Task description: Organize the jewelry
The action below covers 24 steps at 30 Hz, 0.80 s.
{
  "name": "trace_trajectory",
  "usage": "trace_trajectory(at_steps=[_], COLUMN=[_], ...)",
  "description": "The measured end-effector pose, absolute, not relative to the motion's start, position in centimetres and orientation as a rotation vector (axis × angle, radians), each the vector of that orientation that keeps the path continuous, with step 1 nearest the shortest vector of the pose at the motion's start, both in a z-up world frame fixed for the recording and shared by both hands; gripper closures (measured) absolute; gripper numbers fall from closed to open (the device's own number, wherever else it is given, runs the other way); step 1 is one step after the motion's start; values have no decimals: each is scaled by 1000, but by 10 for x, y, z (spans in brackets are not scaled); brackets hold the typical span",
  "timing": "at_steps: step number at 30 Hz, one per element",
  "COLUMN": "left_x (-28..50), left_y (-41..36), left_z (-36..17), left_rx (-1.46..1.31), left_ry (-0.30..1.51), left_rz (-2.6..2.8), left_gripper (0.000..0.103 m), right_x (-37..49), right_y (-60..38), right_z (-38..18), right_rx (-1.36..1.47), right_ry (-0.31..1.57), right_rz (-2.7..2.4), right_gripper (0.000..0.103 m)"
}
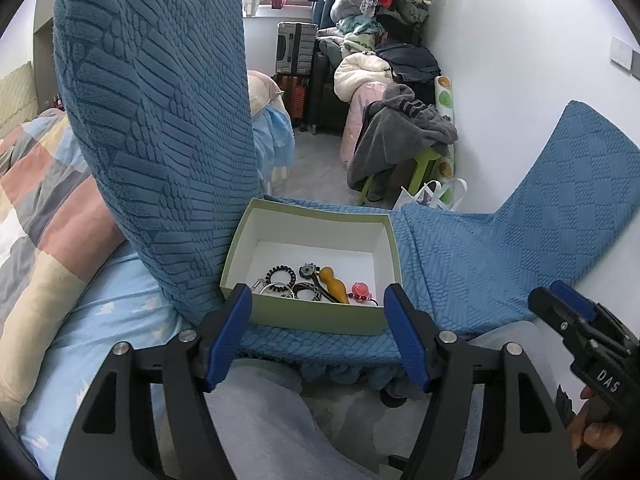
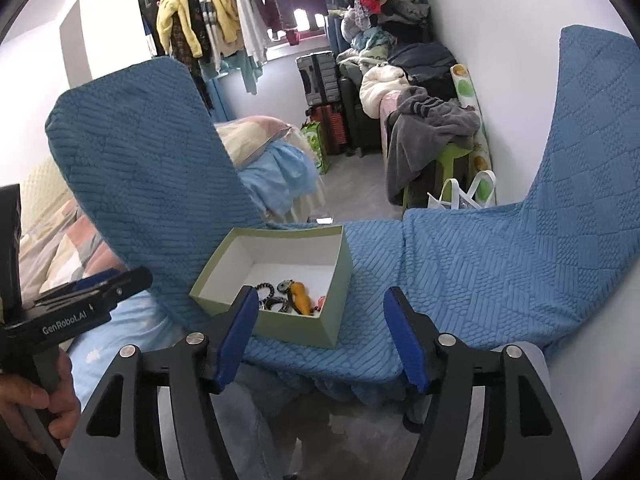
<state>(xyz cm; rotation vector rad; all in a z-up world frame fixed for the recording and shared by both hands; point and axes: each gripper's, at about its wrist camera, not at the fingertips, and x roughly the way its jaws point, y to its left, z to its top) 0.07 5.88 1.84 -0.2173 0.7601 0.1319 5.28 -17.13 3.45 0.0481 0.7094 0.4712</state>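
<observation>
An open pale green box [image 1: 308, 318] with a white inside sits on a blue textured seat cover [image 1: 460, 264]. In it lie a black beaded bracelet [image 1: 280, 274], an amber gourd-shaped pendant [image 1: 335, 286], a pink bead charm [image 1: 360, 290] and other dark pieces. My left gripper [image 1: 318, 304] is open and empty, just in front of the box's near wall. My right gripper [image 2: 320, 312] is open and empty, near the box [image 2: 298, 326] and slightly right of it; the amber pendant [image 2: 301, 298] shows inside. Each gripper shows at the edge of the other's view.
A blue covered chair back [image 1: 156, 128] rises left of the box, another [image 1: 580, 168] lies at the right. A bed with a patchwork quilt [image 1: 44, 200] is on the left. Suitcases [image 1: 296, 60], piled clothes and a green stool [image 1: 416, 164] stand behind.
</observation>
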Motion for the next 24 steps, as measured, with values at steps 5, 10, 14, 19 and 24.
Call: trace_trajectory(at_steps=[5,10,14,19,24], left_x=[3,8,11,11,12], left_y=[62,60,57,51,49], left_z=[19,16,14,14,13], left_rx=[-234,-211,-203,-190,-184], left_ry=[735,749,765,772,780], left_rz=[159,170,163,134,129], left_gripper=[22,19,19,19,19], right_x=[59,62,65,67,66], right_y=[-180,-187,-190,-189,-190], right_z=[35,35,33,28,28], right_rx=[64,68,70,63,61], right_ry=[698,689,691,713,707], right_rz=[430,399,383,380,374], right_gripper=[10,3,0,0,0])
